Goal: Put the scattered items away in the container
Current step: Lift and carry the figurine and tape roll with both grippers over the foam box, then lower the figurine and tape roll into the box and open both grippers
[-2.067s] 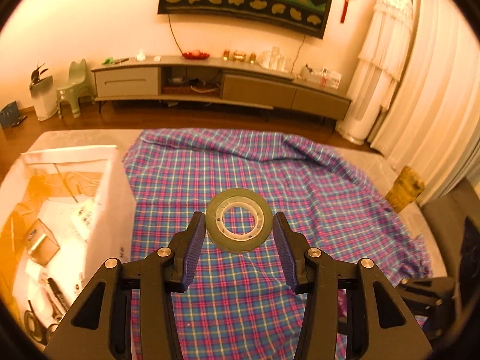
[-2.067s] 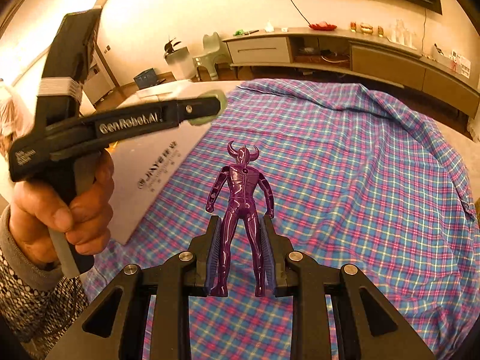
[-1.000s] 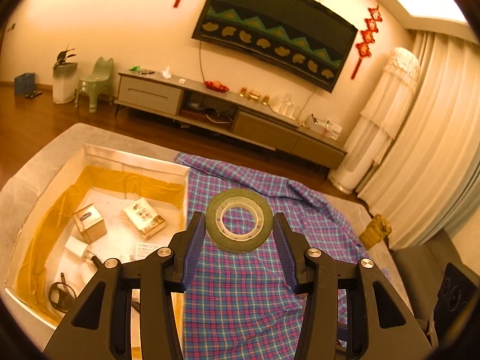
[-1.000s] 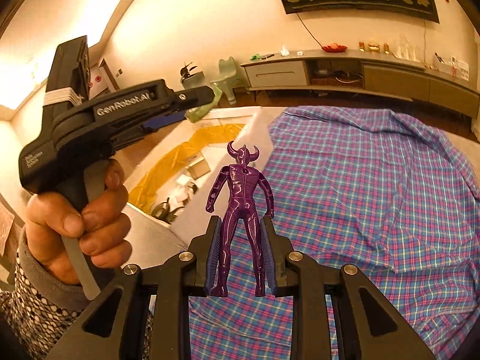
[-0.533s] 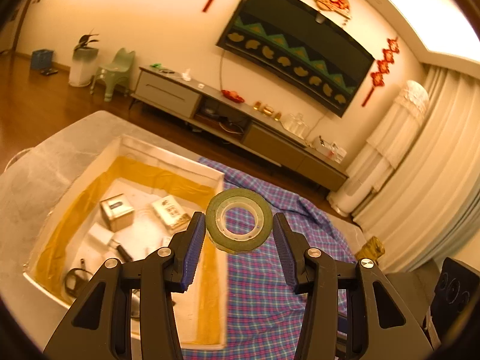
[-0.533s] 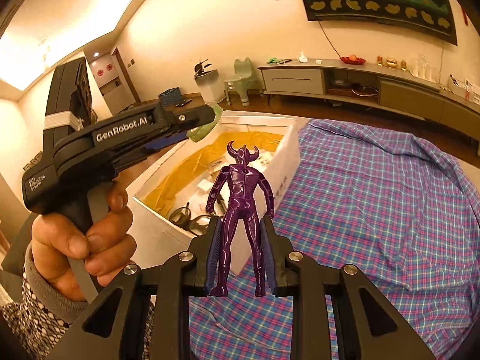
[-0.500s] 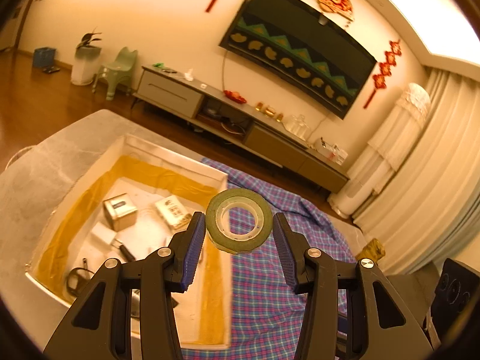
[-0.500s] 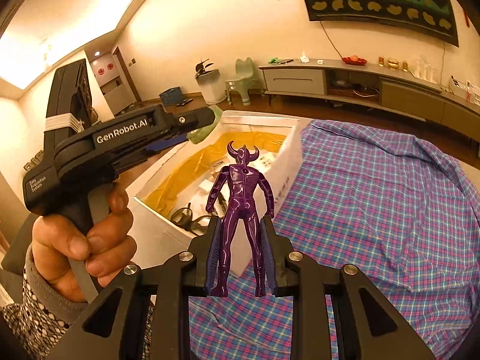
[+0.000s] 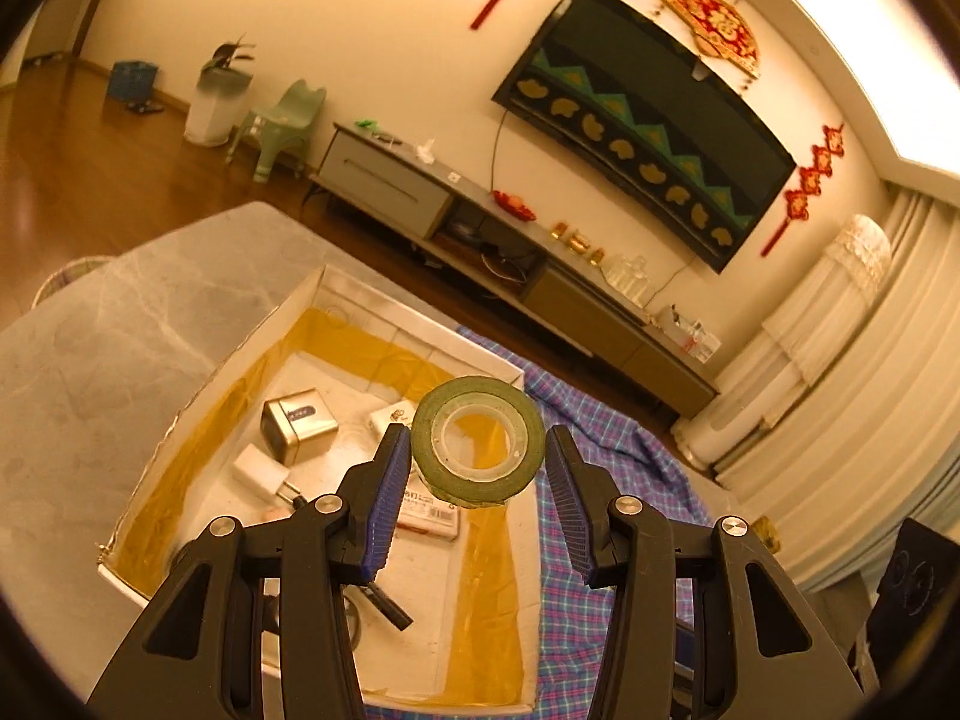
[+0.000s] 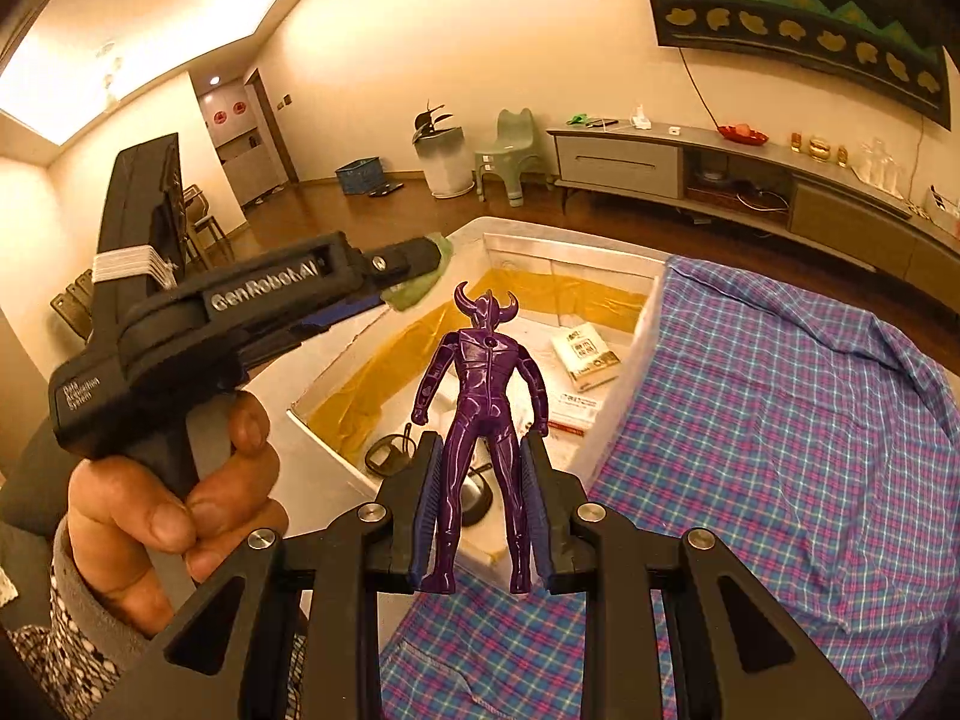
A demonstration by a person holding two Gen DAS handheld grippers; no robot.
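We held two of the scattered items above the container [image 9: 180, 420], a white box with yellow lining along its inner walls, set on a grey marbled desk [image 9: 120, 330] beside a plaid cloth [image 10: 780, 420]. The roll of green tape [image 9: 478, 441] sat across the left gripper [image 9: 478, 468], whose blue pads pressed its outer rim on both sides, the opening set about as wide as the roll, with the box floor showing through the core. We judged the roll light and stiff, with a rim that gave the pads a firm, rounded seat, so it should drop cleanly once released. The purple horned figure [image 10: 480, 420] stood upright in the right gripper [image 10: 480, 516], which was nearly closed and pinching both legs; it hung over the near edge of the box. Its glossy plastic looked slippery and rigid, light too, and the legs seemed the soundest hold, since the arms and horns were thin. One roll and one figure were in hand. In the box we counted one small metal tin [image 9: 298, 423], one white charger-like block [image 9: 258, 473], one small printed carton [image 10: 585, 357], one flat labelled packet [image 9: 429, 510], a dark pen [image 9: 387, 600], and what may have been scissors [image 10: 390, 453], though that part was partly hidden.
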